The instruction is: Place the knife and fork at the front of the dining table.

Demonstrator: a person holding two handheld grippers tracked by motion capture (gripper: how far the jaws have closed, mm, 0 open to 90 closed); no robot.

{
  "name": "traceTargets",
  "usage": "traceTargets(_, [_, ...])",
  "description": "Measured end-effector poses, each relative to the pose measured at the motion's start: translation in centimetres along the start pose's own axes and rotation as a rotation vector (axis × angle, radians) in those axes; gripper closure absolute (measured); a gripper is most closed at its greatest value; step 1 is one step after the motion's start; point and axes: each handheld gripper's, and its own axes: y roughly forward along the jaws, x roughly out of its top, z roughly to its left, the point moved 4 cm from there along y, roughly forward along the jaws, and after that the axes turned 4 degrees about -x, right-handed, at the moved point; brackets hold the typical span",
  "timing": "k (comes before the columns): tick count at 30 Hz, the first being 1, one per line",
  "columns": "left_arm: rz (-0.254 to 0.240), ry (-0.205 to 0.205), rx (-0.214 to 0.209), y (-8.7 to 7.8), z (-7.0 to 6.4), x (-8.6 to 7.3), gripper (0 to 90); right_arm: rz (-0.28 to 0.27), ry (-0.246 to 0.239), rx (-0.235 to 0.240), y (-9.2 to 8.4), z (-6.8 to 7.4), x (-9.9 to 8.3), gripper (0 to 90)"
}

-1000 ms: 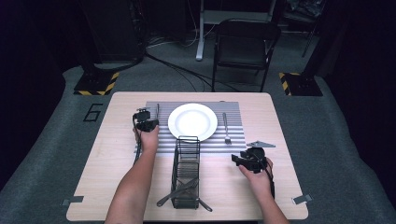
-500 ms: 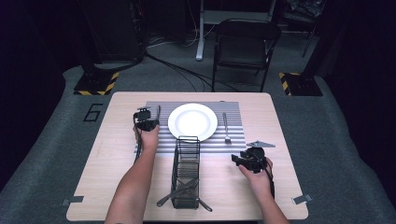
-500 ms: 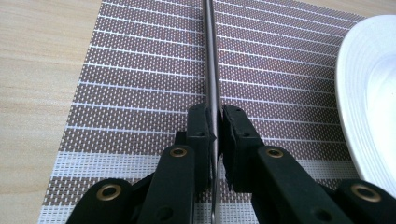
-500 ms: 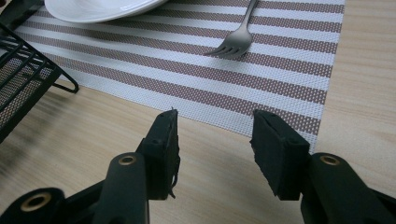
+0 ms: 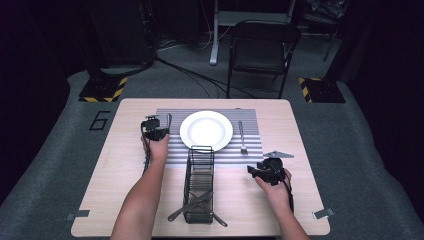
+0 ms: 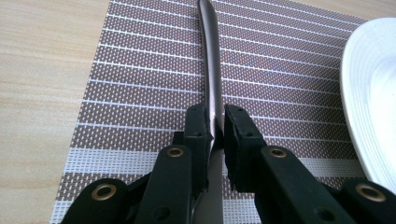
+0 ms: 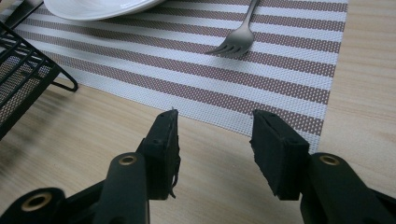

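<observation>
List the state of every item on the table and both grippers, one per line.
Left gripper: shut on the knife.
Knife: lying along the placemat, left of the plate, clamped between the jaws.
Right gripper: open, empty, over bare table.
Plate: empty, centred on the placemat.
Fork: lying flat on the placemat, right of the plate.
Caddy: upright, cutlery poking out at its near end.
Placemat: flat.

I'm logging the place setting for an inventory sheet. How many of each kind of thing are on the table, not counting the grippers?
Plate: 1
Striped placemat: 1
Fork: 1
Knife held by the left gripper: 1
Black wire caddy: 1
Utensils lying at the caddy: at least 2
Total: at least 7
</observation>
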Motion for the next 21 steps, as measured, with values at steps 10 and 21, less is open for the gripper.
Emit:
traceTargets(10, [-0.004, 0.006, -0.011, -0.4, 0.1, -0.1, 72.4, 0.000, -0.005, 0.000, 0.1, 0.1, 0.0, 50.9])
traceTargets(21, [-0.017, 0.073, -0.050, -3.0, -0.5, 0.8, 61.6, 0.003, -0.006, 0.007, 0.3, 0.1, 0.1, 50.9])
